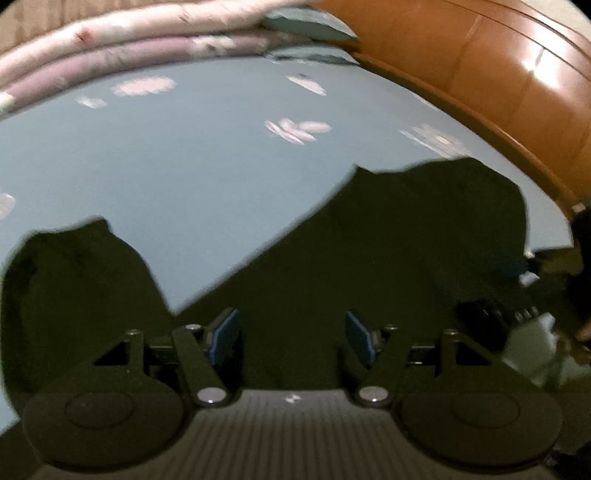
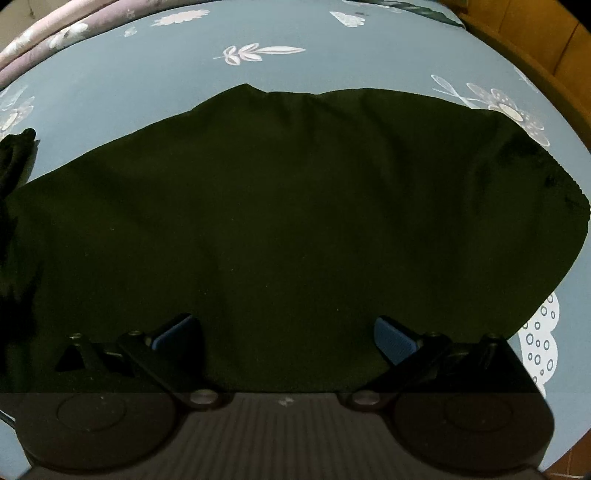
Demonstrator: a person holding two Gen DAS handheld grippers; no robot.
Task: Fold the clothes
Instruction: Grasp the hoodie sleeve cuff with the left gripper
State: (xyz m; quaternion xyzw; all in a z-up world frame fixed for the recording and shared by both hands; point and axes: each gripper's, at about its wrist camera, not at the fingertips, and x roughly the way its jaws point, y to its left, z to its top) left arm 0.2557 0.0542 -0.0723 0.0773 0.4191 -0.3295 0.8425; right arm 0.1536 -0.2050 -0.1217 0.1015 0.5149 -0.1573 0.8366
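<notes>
A dark, near-black garment (image 2: 295, 203) lies spread on the blue flowered bed sheet (image 2: 147, 74). It fills most of the right wrist view, with soft wrinkles along its far edge. My right gripper (image 2: 284, 325) hovers over its near part, blue pads wide apart and nothing between them. In the blurred left wrist view the same garment (image 1: 369, 240) runs up to the right, and a separate dark flap (image 1: 74, 277) lies at the left. My left gripper (image 1: 291, 321) is open above the cloth, its pads clear of it.
A folded pink and purple quilt (image 1: 129, 33) and a teal pillow (image 1: 310, 22) lie at the far side of the bed sheet (image 1: 184, 147). A brown wooden board (image 1: 480, 66) curves along the right. Bunched dark fabric (image 2: 14, 166) shows at the right wrist view's left edge.
</notes>
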